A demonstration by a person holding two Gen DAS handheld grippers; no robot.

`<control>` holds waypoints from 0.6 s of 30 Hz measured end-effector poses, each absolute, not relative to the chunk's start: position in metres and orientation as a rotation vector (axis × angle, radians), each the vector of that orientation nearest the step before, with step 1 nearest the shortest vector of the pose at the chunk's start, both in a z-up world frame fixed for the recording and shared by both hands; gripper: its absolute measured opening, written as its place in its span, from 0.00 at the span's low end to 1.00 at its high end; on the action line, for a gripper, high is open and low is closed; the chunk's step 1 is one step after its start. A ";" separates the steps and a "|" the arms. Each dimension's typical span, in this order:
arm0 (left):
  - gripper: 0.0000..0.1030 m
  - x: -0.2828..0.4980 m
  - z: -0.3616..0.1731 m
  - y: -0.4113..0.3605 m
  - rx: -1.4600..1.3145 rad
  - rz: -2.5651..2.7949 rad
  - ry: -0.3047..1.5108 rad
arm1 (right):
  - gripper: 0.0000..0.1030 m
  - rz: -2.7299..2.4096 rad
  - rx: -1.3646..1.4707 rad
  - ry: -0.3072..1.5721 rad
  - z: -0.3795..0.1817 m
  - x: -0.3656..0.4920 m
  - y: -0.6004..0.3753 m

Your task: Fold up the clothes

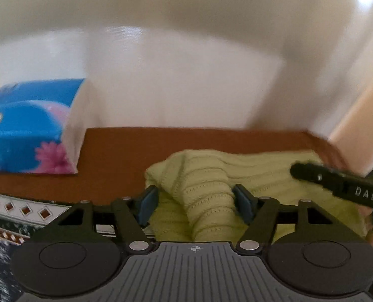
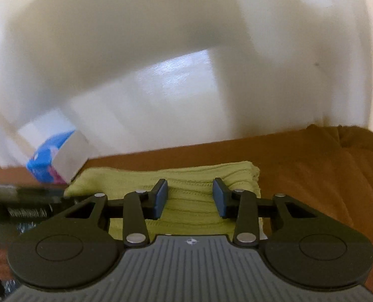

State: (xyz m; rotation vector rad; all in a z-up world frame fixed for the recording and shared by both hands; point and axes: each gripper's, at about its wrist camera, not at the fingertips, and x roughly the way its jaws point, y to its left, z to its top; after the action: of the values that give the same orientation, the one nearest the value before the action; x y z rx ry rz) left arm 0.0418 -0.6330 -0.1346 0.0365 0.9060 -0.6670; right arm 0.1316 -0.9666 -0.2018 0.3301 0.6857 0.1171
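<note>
A yellow-green knitted garment lies on a brown sheet. In the left wrist view a rolled ridge of it runs between the fingers of my left gripper, which is open around it with gaps on both sides. The right gripper's black body shows at the right edge above the garment. In the right wrist view the garment lies as a flat folded stack, and my right gripper is open and empty just above it. The left gripper's dark body shows at the left.
A blue flowered box with white sides stands on the sheet at the left, also seen in the right wrist view. A white wall rises close behind. A patterned cloth lies at the lower left. The brown sheet bunches at the right.
</note>
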 end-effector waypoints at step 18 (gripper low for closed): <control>0.66 -0.072 -0.108 -0.615 0.160 -0.746 0.833 | 0.46 0.059 0.225 0.754 -0.189 0.041 -0.942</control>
State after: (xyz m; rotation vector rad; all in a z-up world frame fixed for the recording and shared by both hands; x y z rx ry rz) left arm -0.0720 -0.6153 -0.1079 0.1602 0.8331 -0.7456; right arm 0.0407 -0.9420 -0.1886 0.2252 0.7537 0.0587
